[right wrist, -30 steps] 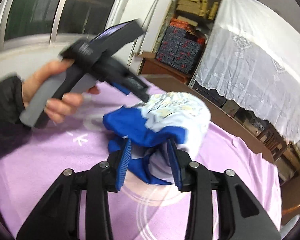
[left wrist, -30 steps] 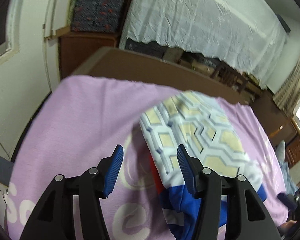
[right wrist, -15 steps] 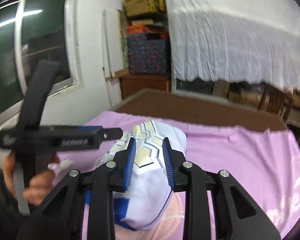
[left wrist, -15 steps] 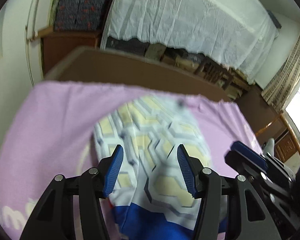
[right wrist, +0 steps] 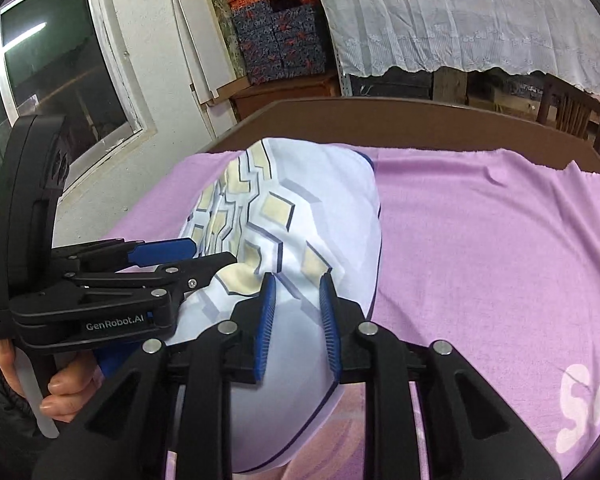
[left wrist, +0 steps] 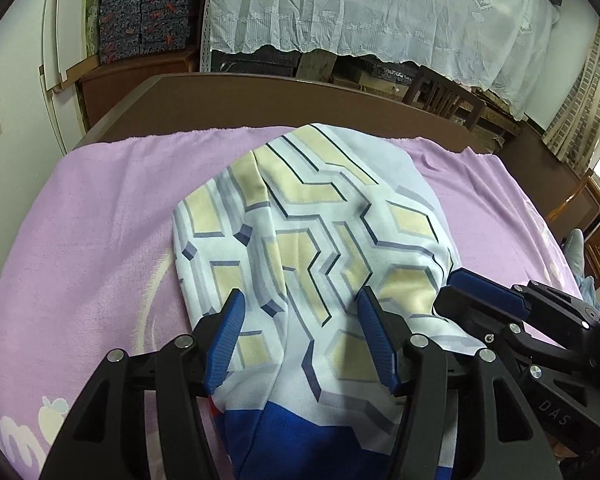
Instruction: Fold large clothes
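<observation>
On purple blanket [left wrist: 100,216]: L tongs [left wrist: 300,336] half-open astride garment [left wrist: 320,220], R tongs [right wrist: 298,320] narrowed, pinching it.

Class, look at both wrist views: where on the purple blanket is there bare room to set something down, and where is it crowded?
Free: purple blanket right of the patterned garment, and left of it. Crowded: the garment's near end, at the left gripper and right gripper.

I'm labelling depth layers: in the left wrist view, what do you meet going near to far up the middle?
left gripper → patterned garment → purple blanket → brown board → white lace cloth
</observation>
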Demonstrator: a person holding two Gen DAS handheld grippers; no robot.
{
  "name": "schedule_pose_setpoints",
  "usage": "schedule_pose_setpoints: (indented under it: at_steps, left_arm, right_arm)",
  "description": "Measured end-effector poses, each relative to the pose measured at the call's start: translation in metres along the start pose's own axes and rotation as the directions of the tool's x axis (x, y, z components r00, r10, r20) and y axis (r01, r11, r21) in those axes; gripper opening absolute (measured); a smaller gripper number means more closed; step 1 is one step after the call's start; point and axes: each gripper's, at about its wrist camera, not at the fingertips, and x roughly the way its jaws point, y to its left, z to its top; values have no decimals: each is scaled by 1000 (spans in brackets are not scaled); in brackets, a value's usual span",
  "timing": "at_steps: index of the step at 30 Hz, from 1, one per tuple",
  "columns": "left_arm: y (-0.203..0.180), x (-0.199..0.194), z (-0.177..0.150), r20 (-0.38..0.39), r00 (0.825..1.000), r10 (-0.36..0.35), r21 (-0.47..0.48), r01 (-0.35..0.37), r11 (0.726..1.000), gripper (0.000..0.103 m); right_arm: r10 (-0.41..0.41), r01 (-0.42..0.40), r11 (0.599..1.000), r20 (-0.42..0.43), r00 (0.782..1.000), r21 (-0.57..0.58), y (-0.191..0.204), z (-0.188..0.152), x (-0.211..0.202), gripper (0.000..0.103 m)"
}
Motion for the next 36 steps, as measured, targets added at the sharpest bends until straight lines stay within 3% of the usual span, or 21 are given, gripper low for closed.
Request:
schedule_pose_setpoints:
  at_steps: [6,10,15,18,23,28,36]
  left_arm:
    - [6,-9,2,0,999,-35,-27,35,999,58]
    - [14,-28,7,43,997,-65,-65,68,996,58]
    - [18,-51,9,86,994,-64,-88,72,994,58]
    - [18,-61,1,70,995,-72,-92,78,993,58]
    - [19,-62,-18,50,998,-27,-74,31,997,58]
    - [28,-31,-31,-49,998,-36,-100,31,995,60]
    - [20,-29,-37,-33,999,35,-40,-36,999,69]
  right_arm:
    - [0,0,1000,-9,1000,-1,0,2,-1,22]
    - [-8,8,1000,-22,1000,-4,0,7,-6,22]
    - [-53,53,999,-22,998,10,-3,12,-17,31]
    - [-22,21,999,13,1000,39,-3,18,-36,31]
    - [33,-33,999,54,998,1,18,14,-63,31]
    - [51,-51,998,10,999,-34,33,-3,-58,31]
    - [96,-96,995,-7,995,2,22,-17,-42,36]
